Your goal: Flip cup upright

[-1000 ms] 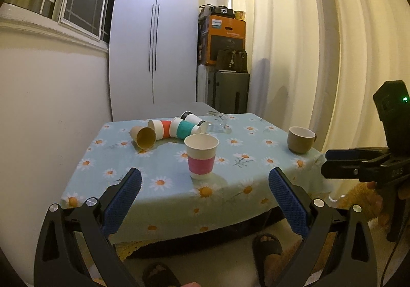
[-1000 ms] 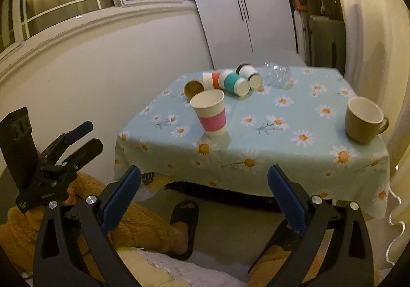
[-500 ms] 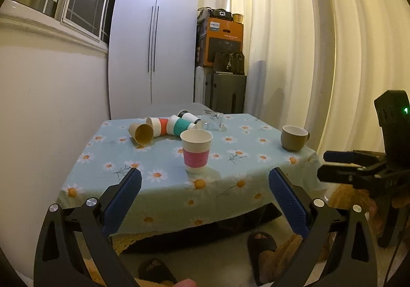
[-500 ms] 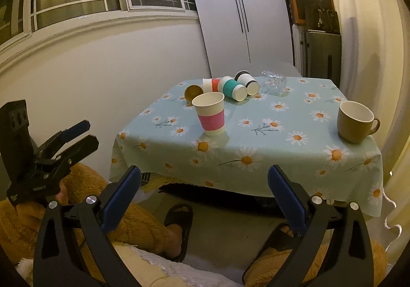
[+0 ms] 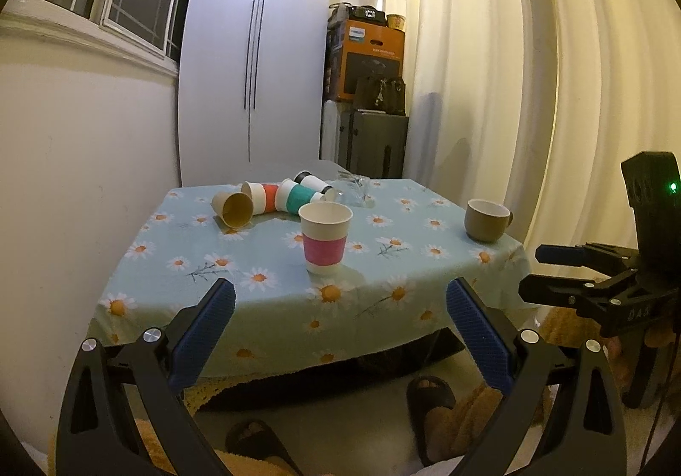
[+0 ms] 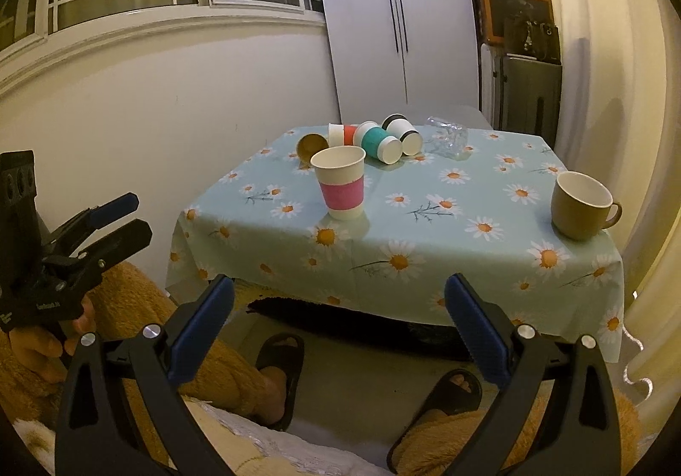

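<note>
Left wrist view: left gripper [image 5: 340, 308] spread wide, empty, short of the table [image 5: 140, 297]; pink-banded cup [image 5: 325, 238] upright near its front edge.

Right wrist view: right gripper [image 6: 339, 306] likewise agape, empty. Paper cup [image 6: 340, 182]: light, crushable; best pinched gently at the band.

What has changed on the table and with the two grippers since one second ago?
Both grippers have drawn back from the table: it and the cups look farther off, and more floor shows. The left gripper and right gripper stay open and empty. The pink-banded cup stands upright as before, the paper cups lying at the back and the brown mug have not moved.
</note>
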The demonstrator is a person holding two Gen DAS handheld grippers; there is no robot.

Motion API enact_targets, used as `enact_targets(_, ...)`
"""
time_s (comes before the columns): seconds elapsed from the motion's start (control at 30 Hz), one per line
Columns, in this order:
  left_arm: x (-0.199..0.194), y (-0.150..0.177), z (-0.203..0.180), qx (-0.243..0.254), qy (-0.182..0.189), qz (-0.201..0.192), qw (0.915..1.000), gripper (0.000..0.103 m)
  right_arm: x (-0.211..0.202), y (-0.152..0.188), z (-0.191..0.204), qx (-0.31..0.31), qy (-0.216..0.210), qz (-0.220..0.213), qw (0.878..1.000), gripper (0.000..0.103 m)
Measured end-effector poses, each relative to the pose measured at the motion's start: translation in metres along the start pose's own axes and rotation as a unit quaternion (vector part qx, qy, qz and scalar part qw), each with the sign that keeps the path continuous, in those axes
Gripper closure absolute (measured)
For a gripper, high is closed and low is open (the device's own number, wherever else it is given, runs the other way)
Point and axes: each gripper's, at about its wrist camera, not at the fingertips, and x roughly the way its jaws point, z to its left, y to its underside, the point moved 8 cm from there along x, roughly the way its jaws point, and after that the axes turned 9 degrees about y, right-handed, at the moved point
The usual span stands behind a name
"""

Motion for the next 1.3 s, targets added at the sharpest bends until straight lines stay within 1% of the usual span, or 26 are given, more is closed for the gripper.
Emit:
enact_targets(0.17,-0.0001,0.0006,-0.0009,0.003,-0.002,0.001,1.0,0.006,0.0018,0.0014,0.0025,-0.008,0.003,0.003,1.0,0.005)
enact_targets(1.3,0.0037,0.0057,-0.005,0.018,0.0,0.012,0.9998,0.006,0.0033,0.0032,0.0058,-0.011,0.004,0.006,1.0,0.005)
